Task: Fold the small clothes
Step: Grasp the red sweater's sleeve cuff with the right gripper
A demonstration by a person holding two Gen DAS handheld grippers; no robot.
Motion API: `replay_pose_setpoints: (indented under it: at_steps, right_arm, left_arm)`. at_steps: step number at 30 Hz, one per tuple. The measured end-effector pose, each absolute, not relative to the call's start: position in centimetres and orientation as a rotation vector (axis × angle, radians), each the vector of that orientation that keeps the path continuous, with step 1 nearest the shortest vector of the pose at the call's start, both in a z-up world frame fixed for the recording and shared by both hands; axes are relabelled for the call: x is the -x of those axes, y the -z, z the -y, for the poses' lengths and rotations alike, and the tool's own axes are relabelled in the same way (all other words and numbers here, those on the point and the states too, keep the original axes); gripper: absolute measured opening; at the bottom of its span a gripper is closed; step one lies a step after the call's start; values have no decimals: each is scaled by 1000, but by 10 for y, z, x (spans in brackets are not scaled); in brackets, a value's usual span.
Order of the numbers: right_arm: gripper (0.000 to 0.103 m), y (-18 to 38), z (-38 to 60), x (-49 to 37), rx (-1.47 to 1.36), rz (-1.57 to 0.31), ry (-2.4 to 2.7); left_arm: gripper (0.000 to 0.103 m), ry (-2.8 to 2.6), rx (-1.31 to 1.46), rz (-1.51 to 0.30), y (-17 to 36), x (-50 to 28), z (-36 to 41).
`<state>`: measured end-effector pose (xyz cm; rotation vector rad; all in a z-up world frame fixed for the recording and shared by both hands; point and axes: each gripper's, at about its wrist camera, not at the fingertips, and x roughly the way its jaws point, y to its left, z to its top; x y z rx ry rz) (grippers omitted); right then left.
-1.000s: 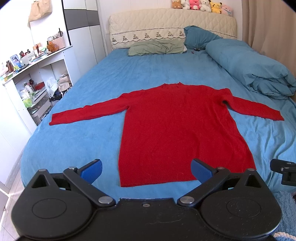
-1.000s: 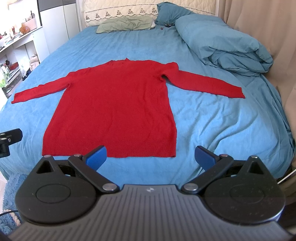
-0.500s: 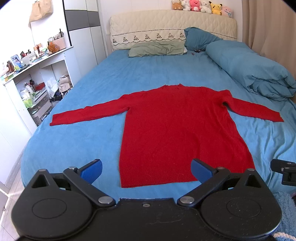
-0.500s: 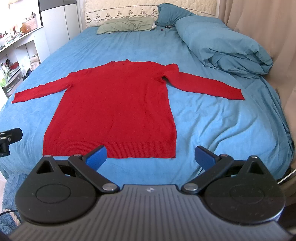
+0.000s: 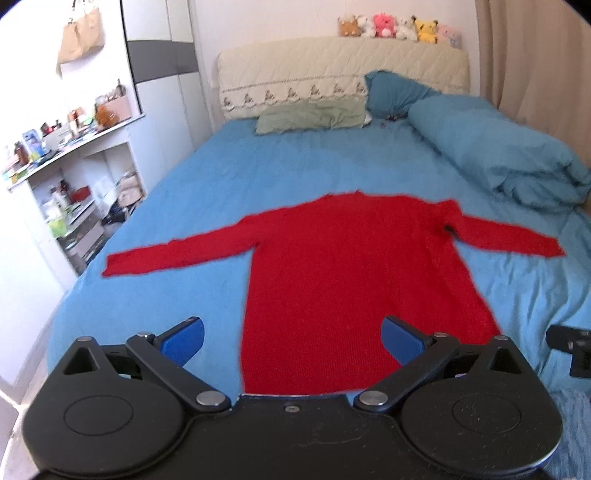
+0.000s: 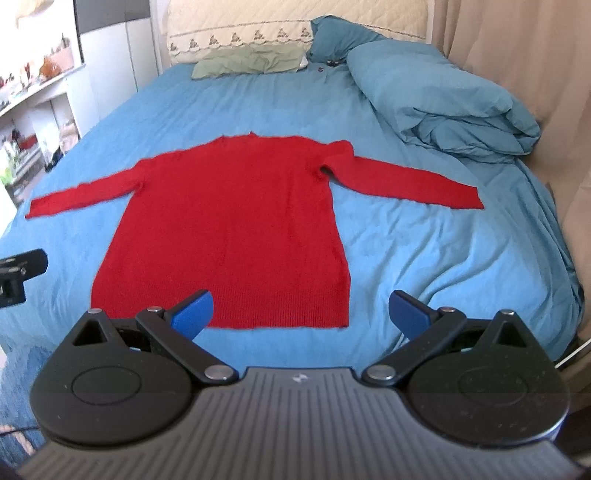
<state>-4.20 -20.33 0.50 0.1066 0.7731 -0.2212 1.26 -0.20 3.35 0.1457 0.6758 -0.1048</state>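
A red long-sleeved sweater (image 5: 347, 273) (image 6: 236, 225) lies flat on the blue bed sheet (image 5: 280, 162) (image 6: 424, 254), both sleeves stretched out sideways, hem toward me. My left gripper (image 5: 293, 338) hovers open over the hem near the foot of the bed, its blue pads (image 5: 183, 339) wide apart with nothing between them. Over the hem's right part, my right gripper (image 6: 301, 312) is also open and empty, one blue pad (image 6: 194, 312) above the hem and the other off to the right over bare sheet. Neither touches the sweater.
A rolled blue duvet (image 5: 495, 158) (image 6: 439, 99) lies along the bed's right side. Pillows (image 5: 314, 118) and a cream headboard (image 5: 340, 77) with plush toys (image 5: 399, 27) are at the far end. Cluttered white shelves (image 5: 70, 199) stand left; a beige curtain (image 6: 517, 55) hangs right.
Both grippers have moved slightly forward and lower toward the sweater's hem. They stay open. The sweater has not moved.
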Motion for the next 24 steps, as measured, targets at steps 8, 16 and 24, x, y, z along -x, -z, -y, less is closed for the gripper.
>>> replay_pose_setpoints:
  at_steps: [8, 16, 24]
  right_arm:
    - [103, -27, 265, -2, -218, -705, 315]
    - [103, 15, 369, -95, -302, -704, 480]
    - [103, 112, 471, -171, -365, -674, 665]
  left_arm:
    - [103, 235, -155, -590, -61, -107, 53]
    - [103, 369, -135, -626, -26, -229, 135]
    - [103, 495, -101, -708, 63, -334, 212]
